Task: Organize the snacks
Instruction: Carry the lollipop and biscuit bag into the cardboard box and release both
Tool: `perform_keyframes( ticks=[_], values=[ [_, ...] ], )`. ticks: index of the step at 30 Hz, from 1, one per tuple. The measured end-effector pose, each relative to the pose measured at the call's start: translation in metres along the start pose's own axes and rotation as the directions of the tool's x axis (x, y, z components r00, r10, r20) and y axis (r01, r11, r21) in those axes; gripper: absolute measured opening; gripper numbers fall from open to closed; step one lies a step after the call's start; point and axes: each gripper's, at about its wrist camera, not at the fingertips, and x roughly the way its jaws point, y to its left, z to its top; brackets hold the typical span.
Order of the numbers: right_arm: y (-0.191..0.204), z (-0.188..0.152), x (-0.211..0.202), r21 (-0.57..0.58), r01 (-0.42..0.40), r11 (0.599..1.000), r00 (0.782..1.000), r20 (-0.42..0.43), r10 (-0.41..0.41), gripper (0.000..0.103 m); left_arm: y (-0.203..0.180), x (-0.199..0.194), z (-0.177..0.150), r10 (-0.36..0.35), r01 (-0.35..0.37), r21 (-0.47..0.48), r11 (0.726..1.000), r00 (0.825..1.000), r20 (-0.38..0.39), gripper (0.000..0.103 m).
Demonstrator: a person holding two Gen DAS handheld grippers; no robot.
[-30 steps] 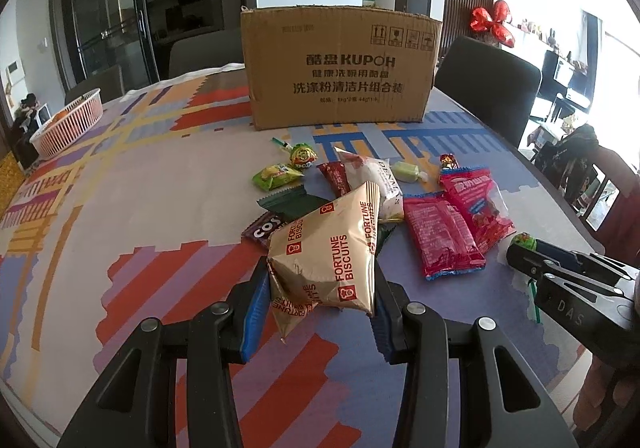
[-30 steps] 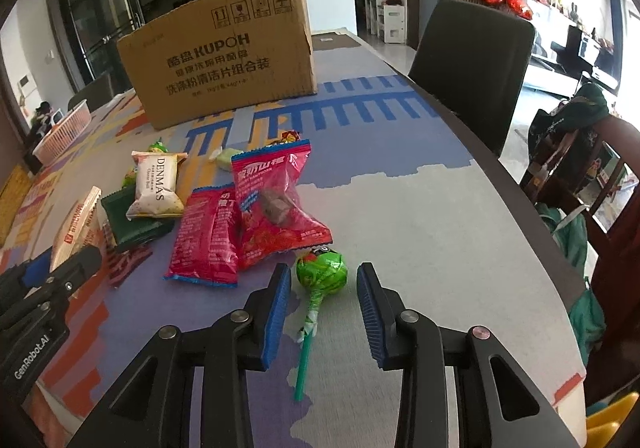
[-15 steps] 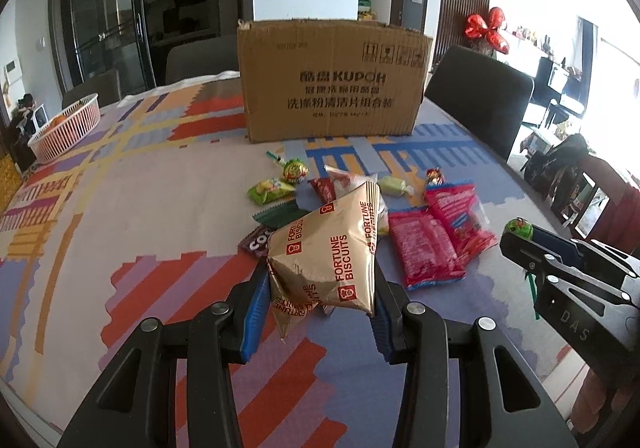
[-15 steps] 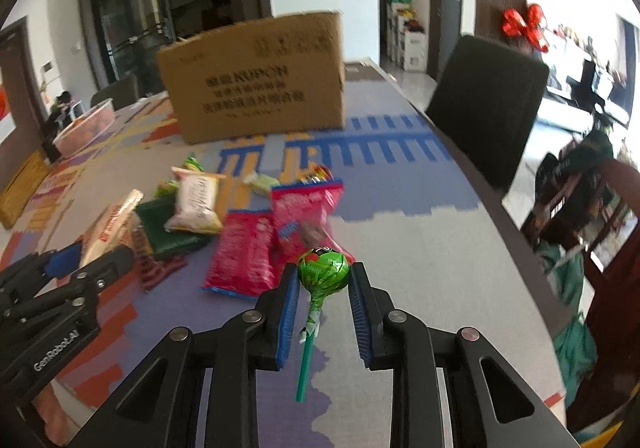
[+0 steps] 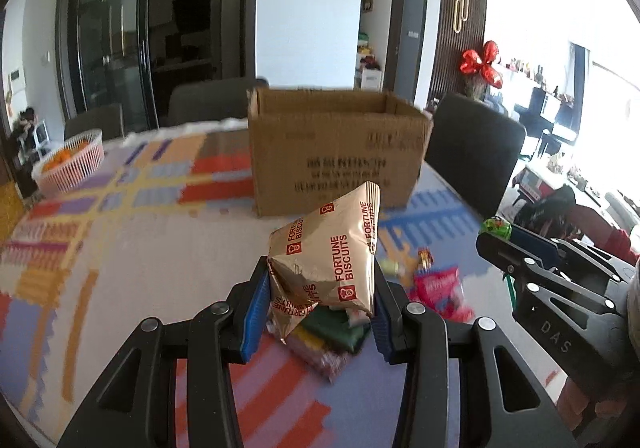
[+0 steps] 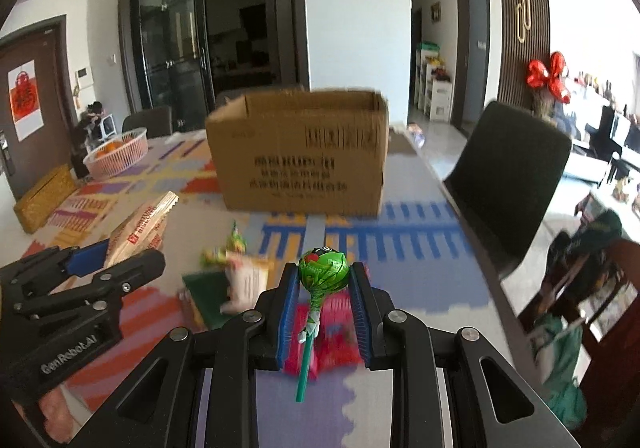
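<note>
My left gripper is shut on a gold Fortune Biscuits bag and holds it raised above the table. My right gripper is shut on a green lollipop, its green stick hanging down. An open cardboard box stands ahead on the table; it also shows in the right wrist view. Loose snacks lie on the table below: a red packet, a dark green packet, a white packet and a small green candy. The right gripper and lollipop show at the right of the left wrist view.
A colourful patterned cloth covers the table. A pink basket with oranges stands far left. Dark chairs stand at the right and behind the box. The table's right edge drops off beside a chair.
Both grippers have risen from the table and moved toward the box. The right gripper closed on the lollipop and lifted it. The left kept hold of the biscuit bag.
</note>
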Motion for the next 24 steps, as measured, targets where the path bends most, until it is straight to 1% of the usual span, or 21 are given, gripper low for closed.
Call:
perform_keyframes(
  ticks=[3, 6, 8, 10, 18, 21, 24],
  values=[
    [0.002, 0.017, 0.002, -0.004, -0.010, 1.000, 1.000, 0.021, 0.010, 0.027, 0.003, -0.001, 0.018, 0.001, -0.001, 0.019, 1.000, 1.000, 0.028, 0.044],
    [0.001, 0.037, 0.007, 0.006, -0.038, 0.999, 0.999, 0.034, 0.037, 0.027, 0.002, 0.001, 0.037, 0.034, -0.038, 0.060, 0.997, 0.997, 0.068, 0.044],
    [0.002, 0.047, 0.010, 0.002, -0.042, 0.999, 0.998, 0.044, 0.042, 0.027, 0.004, 0.004, 0.049, 0.039, -0.045, 0.074, 0.996, 0.996, 0.080, 0.044],
    [0.002, 0.060, 0.013, -0.004, -0.044, 0.999, 0.997, 0.058, 0.044, 0.027, 0.007, 0.010, 0.061, 0.028, -0.034, 0.075, 0.997, 0.997, 0.077, 0.044],
    [0.001, 0.108, 0.031, -0.024, -0.057, 0.998, 0.996, 0.074, 0.059, 0.027, 0.012, 0.035, 0.103, -0.003, -0.002, 0.087, 0.996, 0.999, 0.054, 0.044],
    [-0.003, 0.128, 0.047, -0.028, -0.063, 0.998, 0.996, 0.067, 0.064, 0.027, 0.016, 0.048, 0.120, -0.021, 0.019, 0.084, 0.996, 0.999, 0.032, 0.044],
    [-0.008, 0.145, 0.063, -0.031, -0.065, 0.997, 0.997, 0.046, 0.067, 0.027, 0.018, 0.061, 0.135, -0.021, 0.019, 0.102, 0.995, 1.000, 0.014, 0.044]
  ],
)
